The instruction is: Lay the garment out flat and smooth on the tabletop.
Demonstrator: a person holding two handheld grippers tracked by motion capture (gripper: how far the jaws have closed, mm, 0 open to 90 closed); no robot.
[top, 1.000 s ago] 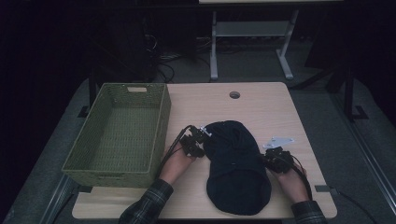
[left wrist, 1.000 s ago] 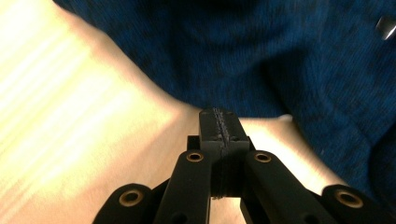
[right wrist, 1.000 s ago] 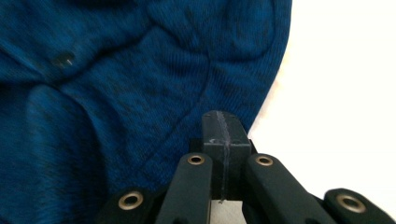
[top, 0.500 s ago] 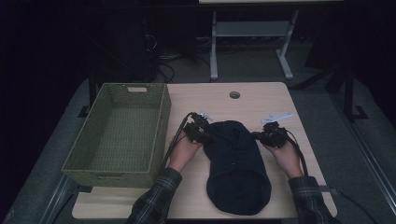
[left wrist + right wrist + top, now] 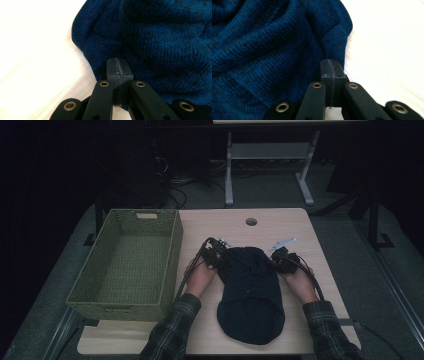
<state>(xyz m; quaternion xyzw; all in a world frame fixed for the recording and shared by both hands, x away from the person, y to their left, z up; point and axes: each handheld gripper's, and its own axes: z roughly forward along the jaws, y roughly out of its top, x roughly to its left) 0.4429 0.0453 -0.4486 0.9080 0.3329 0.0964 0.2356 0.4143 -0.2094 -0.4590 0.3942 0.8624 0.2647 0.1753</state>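
A woven green basket sits on the pale wooden counter, just beside the left gripper on its outer side, its long wall running alongside the forearm. It holds nothing. Beyond both grippers, toward the far edge of the counter, a small round hole is cut in the top. Farther off, past the counter, the white frame of another desk stands on the dark floor, with cables beside it.
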